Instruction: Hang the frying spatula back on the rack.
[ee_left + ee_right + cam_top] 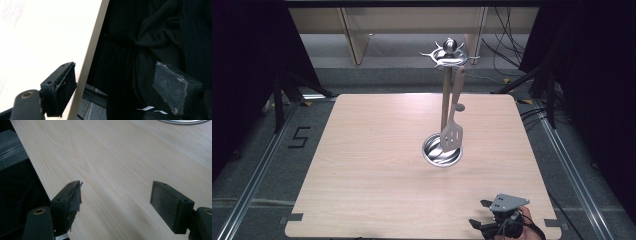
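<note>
right gripper [492, 220]: near-right table [377, 190] edge, jaws wide apart, empty | left gripper [112, 85]: jaws wide, empty, at table edge | spatula [452, 132]: hanging on rack [446, 100], mid-table

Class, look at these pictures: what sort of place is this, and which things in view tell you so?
Probably a recording lab, not a kitchen: a bare pale wooden table, black curtains at both sides, and loose black cables on the grey floor behind.

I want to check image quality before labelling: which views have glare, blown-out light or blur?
Left gripper view: the table is blown out almost white, and the dark cloth behind is underexposed. Right gripper view: even light, wood grain clear, the jaws slightly soft. High view: the spatula and metal stand are sharp, with dark surroundings.
</note>
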### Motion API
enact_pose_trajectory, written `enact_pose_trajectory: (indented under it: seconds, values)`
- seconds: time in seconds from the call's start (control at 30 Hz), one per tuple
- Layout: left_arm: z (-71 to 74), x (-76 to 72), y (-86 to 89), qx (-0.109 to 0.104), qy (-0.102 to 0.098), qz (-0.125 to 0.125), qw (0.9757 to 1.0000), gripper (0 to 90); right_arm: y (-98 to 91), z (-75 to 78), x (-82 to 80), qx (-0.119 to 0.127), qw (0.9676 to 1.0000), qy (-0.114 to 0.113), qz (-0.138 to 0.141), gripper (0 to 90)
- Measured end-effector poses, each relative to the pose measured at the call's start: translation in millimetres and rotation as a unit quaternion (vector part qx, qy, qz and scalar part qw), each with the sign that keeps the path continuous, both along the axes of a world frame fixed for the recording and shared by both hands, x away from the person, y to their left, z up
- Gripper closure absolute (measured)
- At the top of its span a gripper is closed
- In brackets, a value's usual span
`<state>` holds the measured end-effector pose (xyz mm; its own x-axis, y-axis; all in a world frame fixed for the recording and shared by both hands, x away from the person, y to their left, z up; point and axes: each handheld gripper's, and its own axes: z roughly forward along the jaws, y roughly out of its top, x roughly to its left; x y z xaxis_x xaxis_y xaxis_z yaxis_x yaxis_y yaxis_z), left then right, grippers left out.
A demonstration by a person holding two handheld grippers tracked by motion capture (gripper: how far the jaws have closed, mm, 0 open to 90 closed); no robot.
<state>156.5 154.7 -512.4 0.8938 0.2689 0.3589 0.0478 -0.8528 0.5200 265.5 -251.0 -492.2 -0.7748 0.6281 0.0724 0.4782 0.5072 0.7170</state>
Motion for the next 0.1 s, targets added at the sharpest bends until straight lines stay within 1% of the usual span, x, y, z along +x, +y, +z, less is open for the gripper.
enact_pose_trajectory:
  seconds: [0.03, 0.1]
  values:
    - [0.0, 0.0, 0.0, 0.0, 0.0, 0.0, 1.0, 17.7, -0.7, -0.3, 1.0, 0.0, 1.0, -0.006, 0.004, 26.0]
    - [0.0, -0.1, 0.0, 0.0, 0.0, 0.0, 1.0, 17.7, -1.5, -0.6, 1.4, -0.001, 1.0, -0.007, 0.003, 25.9]
